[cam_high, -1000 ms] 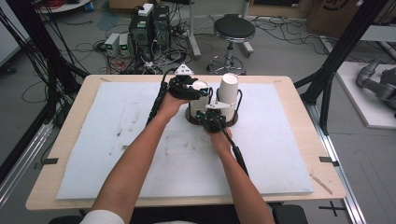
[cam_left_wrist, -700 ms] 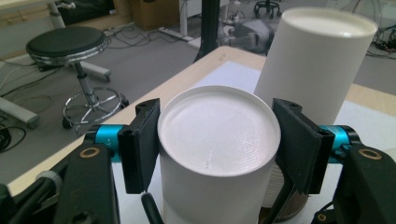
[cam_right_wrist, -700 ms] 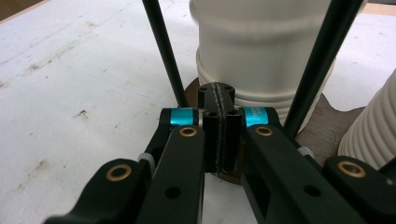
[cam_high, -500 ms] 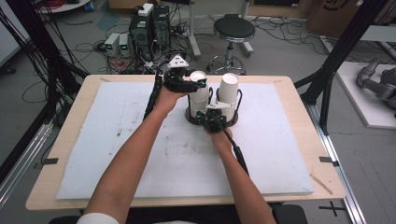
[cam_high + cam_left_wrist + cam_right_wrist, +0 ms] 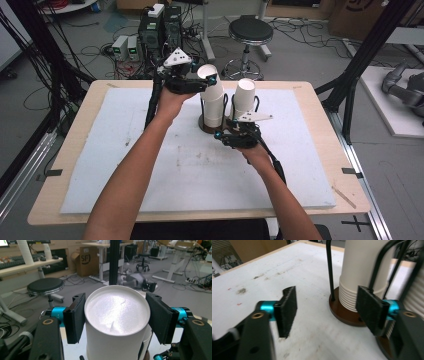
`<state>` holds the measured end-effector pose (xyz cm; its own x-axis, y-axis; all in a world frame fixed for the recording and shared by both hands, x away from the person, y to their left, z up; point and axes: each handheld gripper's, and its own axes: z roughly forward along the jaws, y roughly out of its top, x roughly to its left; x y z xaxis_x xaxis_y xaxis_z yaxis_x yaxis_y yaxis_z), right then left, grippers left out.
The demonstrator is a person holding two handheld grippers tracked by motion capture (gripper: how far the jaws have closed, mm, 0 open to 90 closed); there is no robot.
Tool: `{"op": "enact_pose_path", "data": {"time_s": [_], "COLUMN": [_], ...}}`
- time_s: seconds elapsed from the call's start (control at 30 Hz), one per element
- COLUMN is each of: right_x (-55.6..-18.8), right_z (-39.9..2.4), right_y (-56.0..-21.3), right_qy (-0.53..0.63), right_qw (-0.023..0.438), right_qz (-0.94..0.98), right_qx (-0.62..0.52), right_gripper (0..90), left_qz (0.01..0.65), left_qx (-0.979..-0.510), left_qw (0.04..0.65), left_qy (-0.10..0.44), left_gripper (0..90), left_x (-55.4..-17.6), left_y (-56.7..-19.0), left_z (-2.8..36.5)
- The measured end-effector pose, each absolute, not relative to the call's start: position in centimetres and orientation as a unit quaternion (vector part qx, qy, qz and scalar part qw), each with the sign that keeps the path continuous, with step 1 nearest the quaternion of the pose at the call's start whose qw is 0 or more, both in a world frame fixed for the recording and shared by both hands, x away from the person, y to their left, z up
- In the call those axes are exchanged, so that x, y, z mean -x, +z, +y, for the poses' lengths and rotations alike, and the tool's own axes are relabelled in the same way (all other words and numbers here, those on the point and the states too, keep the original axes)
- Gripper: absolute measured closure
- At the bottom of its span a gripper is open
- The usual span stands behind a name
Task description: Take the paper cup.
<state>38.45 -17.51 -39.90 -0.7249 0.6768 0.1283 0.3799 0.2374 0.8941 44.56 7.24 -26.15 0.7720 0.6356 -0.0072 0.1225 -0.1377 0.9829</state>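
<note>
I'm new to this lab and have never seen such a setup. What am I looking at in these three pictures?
A person at a table holds a hand-operated two-jaw gripper in each hand. One camera looks down from above; the other two ride on the grippers, looking along their black jaws. The left gripper is clamped on an upside-down white paper cup, raised above the left cup stack, which stands in a black wire holder beside a second stack. The right gripper, near the holder's base, has just been opening and holds nothing.
</note>
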Motion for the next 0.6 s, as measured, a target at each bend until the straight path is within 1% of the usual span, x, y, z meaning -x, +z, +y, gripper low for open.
{"op": "enact_pose_path", "data": {"time_s": [0.13,0.2,0.3,0.37,0.5,0.53,0.6], "right_x": [-37.1,-36.7,-35.9,-35.5,-34.9,-34.8,-34.7], "right_z": [-19.4,-20.3,-21.4,-21.9,-22.6,-22.7,-22.9], "right_y": [-39.8,-39.9,-40.1,-40.3,-40.6,-40.6,-40.5], "right_qy": [0.515,0.519,0.515,0.51,0.526,0.528,0.517], "right_qw": [0.146,0.138,0.152,0.163,0.155,0.153,0.146], "right_qz": [0.781,0.786,0.798,0.804,0.797,0.796,0.805], "right_qx": [-0.322,-0.308,-0.275,-0.257,-0.251,-0.252,-0.25], "right_gripper": [29.7,29.7,29.6,27.1,24.3,24.3,28.4], "left_qz": [0.257,0.253,0.25,0.246,0.239,0.238,0.232], "left_qx": [-0.725,-0.732,-0.738,-0.745,-0.752,-0.753,-0.754], "left_qw": [0.604,0.6,0.599,0.594,0.591,0.592,0.594], "left_qy": [0.208,0.2,0.185,0.178,0.165,0.163,0.159], "left_gripper": [35.6,35.6,35.6,35.6,35.6,35.6,35.6], "left_x": [-42.6,-41.8,-40.5,-39.8,-38.7,-38.4,-37.9], "left_y": [-25.3,-25.4,-25.8,-26.2,-27.2,-27.5,-28.1], "left_z": [7.6,7.8,8.1,8.3,8.7,8.8,9.0]}}
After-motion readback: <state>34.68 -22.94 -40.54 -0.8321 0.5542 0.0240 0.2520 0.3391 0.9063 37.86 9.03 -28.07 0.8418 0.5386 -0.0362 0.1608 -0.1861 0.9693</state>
